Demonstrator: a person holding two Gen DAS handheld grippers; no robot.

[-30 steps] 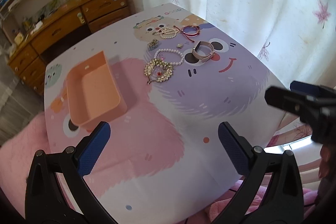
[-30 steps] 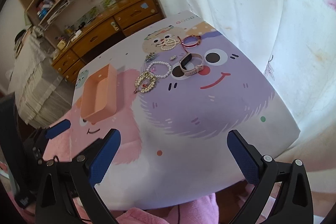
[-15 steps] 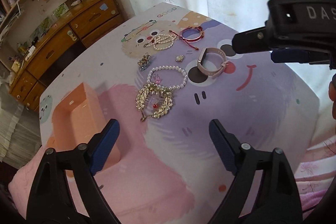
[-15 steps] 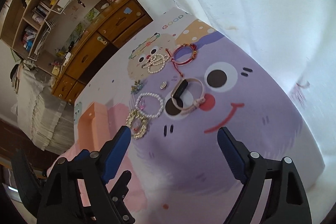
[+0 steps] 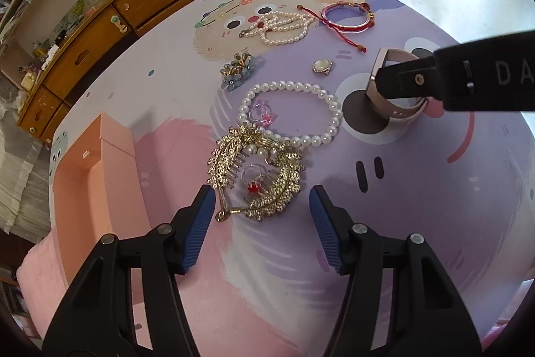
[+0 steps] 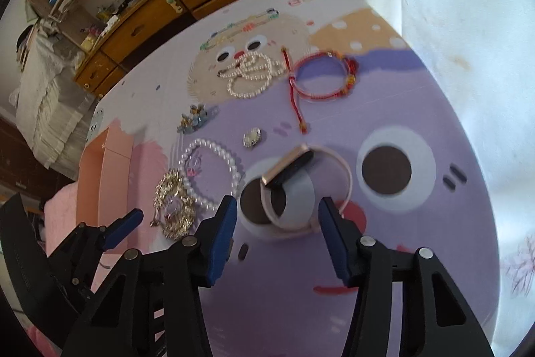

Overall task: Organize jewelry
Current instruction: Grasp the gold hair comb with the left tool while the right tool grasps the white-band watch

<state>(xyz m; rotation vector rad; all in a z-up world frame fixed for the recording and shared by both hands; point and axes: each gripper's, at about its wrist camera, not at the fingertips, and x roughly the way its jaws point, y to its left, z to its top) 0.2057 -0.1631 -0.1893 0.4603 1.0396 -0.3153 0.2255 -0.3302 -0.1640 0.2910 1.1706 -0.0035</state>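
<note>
Where the right gripper's black arm crosses the left wrist view, it hides the near part of the pink-strapped watch (image 5: pixel 384 89) and shows only the cut-off letters "DA". The watch serves as landmark: in the right wrist view the right gripper (image 6: pixel 277 219) hangs over it, jaws closing, the strap loop lying between the blue pads, none of which visibly presses on it. Left of the watch lies the pearl bracelet (image 5: pixel 291 112), a small pink ring (image 5: pixel 264 116) inside its loop. Nearer the camera than that sits the gold hair comb (image 5: pixel 257 173), a red-stoned ring (image 5: pixel 254 186) within its curve; the left gripper (image 5: pixel 260 216) is closing with the comb's near edge between its pads, contact hard to judge. Beyond the watch are a small pale brooch (image 5: pixel 321 67), a red cord bracelet (image 5: pixel 347 17), a heap of pearls (image 5: pixel 284 27) and a blue flower clip (image 5: pixel 238 72). Far left of the watch stands the peach tray (image 5: pixel 97 183), its near end cut off by the left gripper. At the table's (image 5: pixel 434 223) far edge, "GOOD" is printed.
</note>
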